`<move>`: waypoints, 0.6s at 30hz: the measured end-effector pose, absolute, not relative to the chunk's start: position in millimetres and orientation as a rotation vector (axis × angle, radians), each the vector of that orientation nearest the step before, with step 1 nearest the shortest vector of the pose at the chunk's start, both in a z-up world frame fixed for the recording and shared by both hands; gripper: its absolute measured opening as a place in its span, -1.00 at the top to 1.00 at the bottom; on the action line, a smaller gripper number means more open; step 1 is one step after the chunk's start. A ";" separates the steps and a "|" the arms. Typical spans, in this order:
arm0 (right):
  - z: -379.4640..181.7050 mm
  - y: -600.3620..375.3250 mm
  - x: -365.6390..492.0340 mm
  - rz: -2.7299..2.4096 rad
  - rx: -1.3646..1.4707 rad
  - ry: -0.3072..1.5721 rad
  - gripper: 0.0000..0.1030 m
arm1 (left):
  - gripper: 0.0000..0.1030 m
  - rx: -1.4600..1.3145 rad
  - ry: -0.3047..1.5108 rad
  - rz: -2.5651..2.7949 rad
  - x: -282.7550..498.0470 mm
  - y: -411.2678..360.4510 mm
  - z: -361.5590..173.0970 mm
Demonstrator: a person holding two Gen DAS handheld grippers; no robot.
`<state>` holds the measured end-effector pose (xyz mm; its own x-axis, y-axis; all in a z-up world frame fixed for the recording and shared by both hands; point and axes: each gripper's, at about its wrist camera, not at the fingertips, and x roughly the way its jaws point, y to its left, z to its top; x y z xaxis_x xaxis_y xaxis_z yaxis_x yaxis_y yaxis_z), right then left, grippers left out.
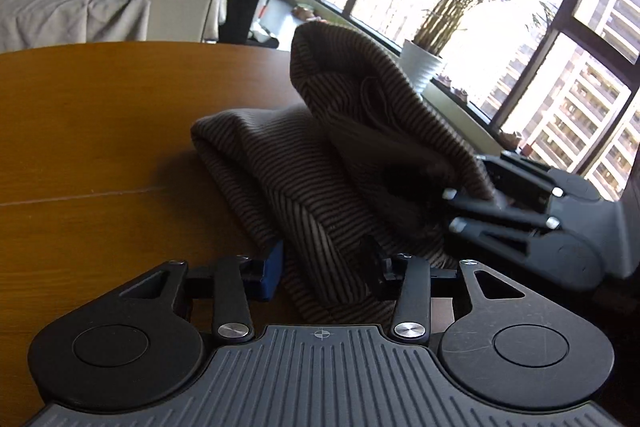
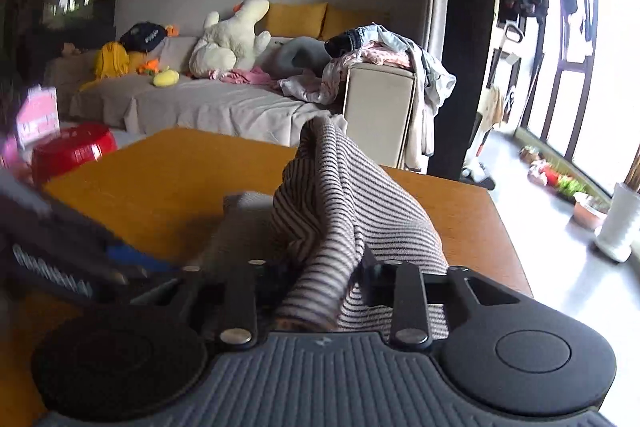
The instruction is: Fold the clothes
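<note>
Peaking upward, striped garment (image 1: 320,163) on table (image 1: 100,131)

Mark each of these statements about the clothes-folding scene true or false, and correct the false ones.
1. The striped garment lies on a wooden table. True.
2. The garment is spread out flat. False: it is bunched, with part of it lifted.
3. Both the left gripper and the right gripper have striped cloth between their jaws. True.
4. A white plant pot stands by the window. True.
5. The sofa is bare. False: soft toys and clothes lie on it.
</note>
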<state>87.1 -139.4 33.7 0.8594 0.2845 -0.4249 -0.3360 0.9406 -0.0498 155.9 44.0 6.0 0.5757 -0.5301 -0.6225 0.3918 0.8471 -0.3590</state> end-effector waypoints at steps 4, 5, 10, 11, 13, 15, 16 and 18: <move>86.2 -150.0 77.9 0.450 0.044 0.360 0.50 | 0.11 -0.202 0.784 -0.561 158.7 42.7 2.0; 94.9 -148.4 76.8 0.498 0.069 0.366 0.50 | 0.11 -0.206 0.782 -0.564 159.0 43.1 1.0; 68.7 -112.8 95.4 0.555 0.029 0.512 0.49 | 0.11 -0.210 0.766 -0.577 155.6 46.9 -3.1; 59.5 -109.1 100.6 0.533 0.023 0.539 0.49 | 0.10 -0.207 0.764 -0.579 154.5 48.1 -3.5; 45.4 -112.5 109.6 0.513 0.072 0.585 0.48 | 0.11 -0.199 0.760 -0.583 152.2 49.2 -4.3; 39.2 -117.2 111.6 0.515 0.110 0.603 0.48 | 0.11 -0.193 0.758 -0.586 151.7 49.1 -4.8; 39.8 -116.8 109.8 0.516 0.103 0.600 0.47 | 0.11 -0.192 0.756 -0.587 151.7 48.7 -4.8; 40.6 -116.7 107.6 0.519 0.098 0.600 0.45 | 0.11 -0.194 0.755 -0.589 151.8 49.0 -5.5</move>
